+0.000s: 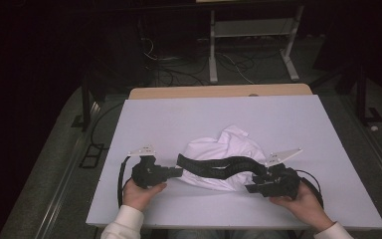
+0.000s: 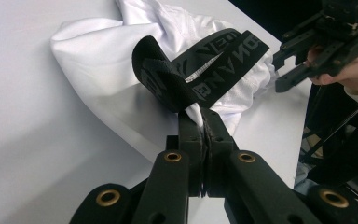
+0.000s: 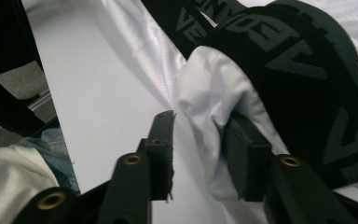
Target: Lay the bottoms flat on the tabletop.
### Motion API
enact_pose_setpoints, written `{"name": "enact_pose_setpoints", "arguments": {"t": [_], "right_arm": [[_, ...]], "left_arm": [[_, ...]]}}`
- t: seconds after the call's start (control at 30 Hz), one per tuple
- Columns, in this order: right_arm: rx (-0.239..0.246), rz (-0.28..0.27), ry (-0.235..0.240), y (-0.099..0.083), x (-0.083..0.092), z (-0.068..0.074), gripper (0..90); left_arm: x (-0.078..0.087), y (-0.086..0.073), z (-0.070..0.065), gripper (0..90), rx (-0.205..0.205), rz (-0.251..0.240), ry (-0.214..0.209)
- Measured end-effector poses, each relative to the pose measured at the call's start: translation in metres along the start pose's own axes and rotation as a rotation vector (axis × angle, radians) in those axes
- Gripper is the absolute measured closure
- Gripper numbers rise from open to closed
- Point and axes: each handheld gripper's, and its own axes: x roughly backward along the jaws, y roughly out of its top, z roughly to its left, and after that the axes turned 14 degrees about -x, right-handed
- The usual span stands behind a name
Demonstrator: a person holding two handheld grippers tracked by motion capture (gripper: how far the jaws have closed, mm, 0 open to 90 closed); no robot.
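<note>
White garment (image 1: 229,149) with a black lettered waistband (image 1: 219,167) lies crumpled at the centre of the high view, on a white table (image 1: 179,114). Left gripper (image 1: 176,172) sits at lower left of the cloth, held by the left hand (image 1: 142,191); its tips meet the waistband's left end. Right gripper (image 1: 252,185) sits at lower right, in the right hand (image 1: 301,201), at the band's right end.

Left gripper view: jaws pressed together at bottom centre, clamped on a pinch of white fabric just below the folded-over waistband (image 2: 200,70). Garment (image 2: 102,60) spreads across the upper left of the frame. Right gripper (image 2: 279,70) shows at upper right, jaws apart, close beside the band's far end.

Right gripper view: jaws parted. A fold of white fabric (image 3: 209,102) and the waistband (image 3: 298,84) lie between and over the right-hand jaw; the left-hand jaw stands clear of the cloth, over bare table (image 3: 88,93). No squeeze on the cloth.
</note>
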Motion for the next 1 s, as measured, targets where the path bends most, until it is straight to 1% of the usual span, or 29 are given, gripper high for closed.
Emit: {"name": "enact_pose_setpoints", "arguments": {"t": [0.03,0.07,0.13,0.17,0.2,0.27,0.33,0.37,0.47,0.5,0.6,0.67,0.77,0.8,0.83,0.87,0.9,0.93,0.97,1.0], "right_arm": [[0.001,-0.008,-0.001,0.001,0.003,0.001,56.5],[0.001,-0.008,-0.001,0.001,0.003,0.001,56.5],[-0.024,-0.052,-0.009,0.002,0.013,-0.003,51.9],[-0.024,-0.052,-0.009,0.002,0.013,-0.003,51.9],[-0.053,-0.093,-0.012,0.003,0.022,-0.009,49.6],[-0.082,-0.133,-0.024,0.003,0.030,-0.016,47.5],[-0.112,-0.163,-0.037,0.002,0.037,-0.023,45.7],[-0.112,-0.163,-0.037,0.002,0.037,-0.023,45.7],[-0.150,-0.200,-0.052,0.001,0.046,-0.033,43.6],[-0.173,-0.217,-0.059,0.000,0.050,-0.039,42.0],[-0.212,-0.230,-0.068,-0.001,0.053,-0.047,39.3],[-0.228,-0.235,-0.069,-0.002,0.053,-0.051,38.7],[-0.246,-0.231,-0.069,-0.002,0.053,-0.055,37.2],[-0.257,-0.225,-0.067,-0.003,0.052,-0.059,36.3],[-0.257,-0.225,-0.067,-0.003,0.052,-0.059,36.3],[-0.275,-0.219,-0.065,-0.003,0.050,-0.064,35.4],[-0.275,-0.219,-0.065,-0.003,0.050,-0.064,35.4],[-0.285,-0.219,-0.067,-0.004,0.049,-0.066,35.2],[-0.307,-0.214,-0.064,-0.004,0.046,-0.071,34.9],[-0.307,-0.214,-0.064,-0.004,0.046,-0.071,34.9]], "left_arm": [[0.000,-0.001,0.001,87.5,0.003,0.004,0.000],[0.000,-0.001,0.001,87.6,0.003,0.004,0.000],[0.000,-0.001,0.003,87.5,0.002,0.006,-0.001],[0.000,-0.001,0.003,87.5,0.002,0.006,-0.001],[0.000,-0.001,0.003,87.5,0.003,0.006,-0.001],[0.000,-0.002,0.005,87.5,0.006,0.011,0.001],[0.000,-0.003,0.006,87.5,0.011,0.012,0.002],[0.000,-0.003,0.006,87.5,0.011,0.012,0.002],[0.000,-0.003,0.008,87.4,0.014,0.014,0.003],[0.000,-0.003,0.008,87.4,0.015,0.015,0.004],[-0.001,-0.003,0.008,87.4,0.013,0.021,0.005],[-0.001,-0.003,0.009,87.4,0.013,0.023,0.005],[-0.001,-0.003,0.009,87.3,0.015,0.025,0.006],[-0.002,-0.004,0.010,87.3,0.014,0.027,0.007],[-0.002,-0.004,0.010,87.3,0.014,0.028,0.007],[-0.002,-0.004,0.011,87.3,0.015,0.028,0.007],[-0.002,-0.004,0.011,87.3,0.016,0.029,0.006],[-0.003,-0.004,0.011,87.3,0.017,0.030,0.007],[-0.003,-0.004,0.011,87.3,0.017,0.032,0.007],[-0.003,-0.004,0.011,87.3,0.017,0.032,0.007]]}}
